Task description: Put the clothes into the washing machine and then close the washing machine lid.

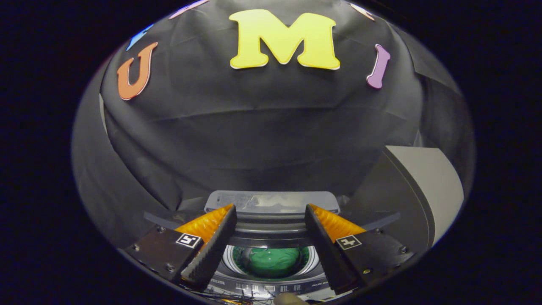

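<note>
Below and between my fingers I see the top-loading washing machine (271, 284) with its round drum opening. A green piece of clothing (273, 262) lies inside the drum. The machine's grey lid (271, 202) stands raised at the back, just beyond my fingertips. My gripper (271, 214) hangs above the opening, open, with nothing between its fingers. The left finger (211, 250) and the right finger (328, 250) frame the drum.
The machine's control panel runs along its front edge (271, 289). A large grey-and-white curved body (423, 190) stands to the right of the machine. Black cloth wall (262, 127) closes the space behind.
</note>
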Demonstrator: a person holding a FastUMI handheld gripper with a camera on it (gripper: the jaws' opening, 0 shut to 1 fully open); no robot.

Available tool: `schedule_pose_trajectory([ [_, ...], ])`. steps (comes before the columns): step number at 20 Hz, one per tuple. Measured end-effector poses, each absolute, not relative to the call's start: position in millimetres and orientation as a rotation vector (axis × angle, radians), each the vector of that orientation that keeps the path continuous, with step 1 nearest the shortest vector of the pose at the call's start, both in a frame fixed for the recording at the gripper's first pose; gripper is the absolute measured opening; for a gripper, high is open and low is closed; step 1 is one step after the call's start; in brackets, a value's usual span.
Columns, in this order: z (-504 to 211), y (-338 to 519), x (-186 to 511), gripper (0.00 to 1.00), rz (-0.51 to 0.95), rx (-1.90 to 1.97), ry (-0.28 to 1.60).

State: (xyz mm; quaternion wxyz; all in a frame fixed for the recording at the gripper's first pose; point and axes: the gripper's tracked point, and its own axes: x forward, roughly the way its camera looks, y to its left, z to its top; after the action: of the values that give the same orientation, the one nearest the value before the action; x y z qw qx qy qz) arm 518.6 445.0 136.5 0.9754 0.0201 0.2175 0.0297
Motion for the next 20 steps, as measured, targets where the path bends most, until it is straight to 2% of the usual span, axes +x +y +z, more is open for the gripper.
schedule_pose_trajectory([
  [6, 74.6, 428.2, 486.2, 1.00, 0.054, -0.013, 0.567],
  [10, 67.8, 420.5, 465.4, 1.00, 0.071, 0.018, 0.581],
  [14, 88.7, 410.6, 423.3, 1.00, 0.132, -0.016, 0.509],
  [20, 150.3, 380.7, 343.4, 1.00, 0.204, 0.006, 0.297],
])
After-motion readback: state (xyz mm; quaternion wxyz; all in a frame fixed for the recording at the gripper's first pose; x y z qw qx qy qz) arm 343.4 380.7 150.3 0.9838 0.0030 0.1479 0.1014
